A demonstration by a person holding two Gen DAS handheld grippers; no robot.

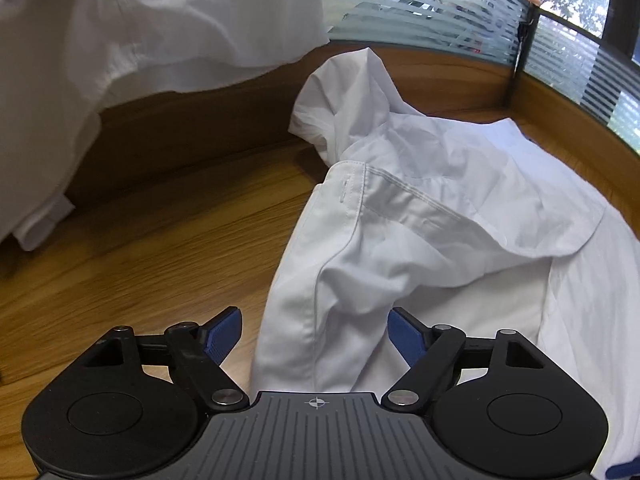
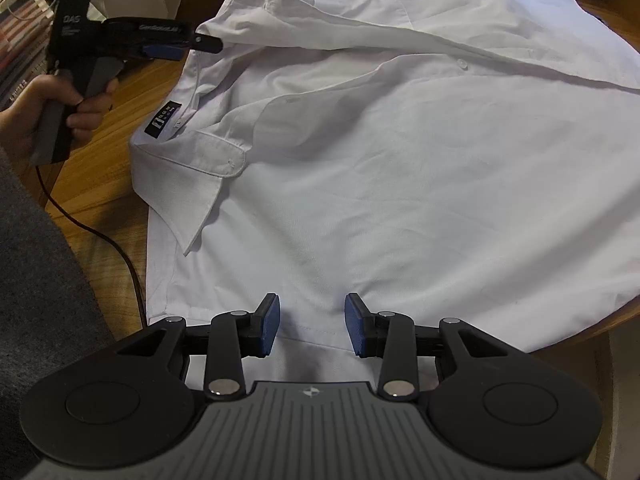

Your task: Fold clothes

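Note:
A white collared shirt (image 2: 400,184) lies spread face up on a wooden table (image 2: 116,92), with its collar (image 2: 192,168) and black neck label (image 2: 162,120) to the left. My right gripper (image 2: 313,330) is open low over the shirt's near edge, fabric lying flat under the gap. My left gripper (image 1: 316,334) is open, and a raised fold of the shirt (image 1: 400,220) at the shoulder sits between its blue pads. The right wrist view shows the left gripper (image 2: 196,46) at the shirt's far shoulder, held by a hand (image 2: 60,108).
Another white garment (image 1: 160,20) is heaped at the back left of the table (image 1: 140,260). A raised wooden rim (image 1: 460,76) and a glass partition with blinds (image 1: 440,8) close off the far side. A black cable (image 2: 120,248) runs past a grey sleeve (image 2: 40,280).

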